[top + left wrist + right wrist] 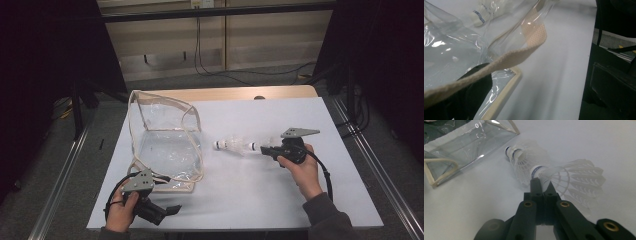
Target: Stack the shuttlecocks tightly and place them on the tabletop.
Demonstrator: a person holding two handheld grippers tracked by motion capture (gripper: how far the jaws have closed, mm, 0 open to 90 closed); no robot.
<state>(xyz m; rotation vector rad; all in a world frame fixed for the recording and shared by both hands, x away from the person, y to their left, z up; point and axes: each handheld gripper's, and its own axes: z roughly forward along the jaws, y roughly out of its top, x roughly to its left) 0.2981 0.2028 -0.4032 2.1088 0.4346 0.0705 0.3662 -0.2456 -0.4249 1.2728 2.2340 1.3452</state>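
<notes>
Right gripper [543, 183] has its jaws pressed together on the feather skirt of a shuttlecock [574, 178], just behind its cork; a second shuttlecock [524, 157] lies nose-to-tail in front of it, toward the clear bag [165, 145]; both sit low over the white surface [260, 195], between the bag and the right hand [302, 170].

Left gripper [157, 210] is at the bag's near corner; the cream webbing strap [506, 58] runs across its jaw in the left gripper view; looks like it's pinning or lifting the strap, but I can't tell whether the jaws are together or apart, since just one dark jaw shows under the strap.

Step in hand, as I read it: get the shuttlecocks into the bag.

To do it well:
- keep the pinch light; feathers crush and splay easily; grip nearer the cork if re-grasping
- the bag mouth faces up and looks slack; the left gripper should pull the strap up and out to hold the mouth wide before the right comes in
- carry cork-first and high enough to clear the rim; feathers snagging on the cream trim is the likely failure
- check whether the front shuttlecock is nested with the held one or just touching it; if loose it stays behind on the lift

Hard to make out:
- left jaw tips are masked by strap and plastic glare
- the join between the two shuttlecocks is blurred by the feathers
- bag contents are unclear through reflections; a white, blue-banded item [480, 16] seen through the plastic in the left gripper view may be a shuttlecock beyond the bag, not inside it
</notes>
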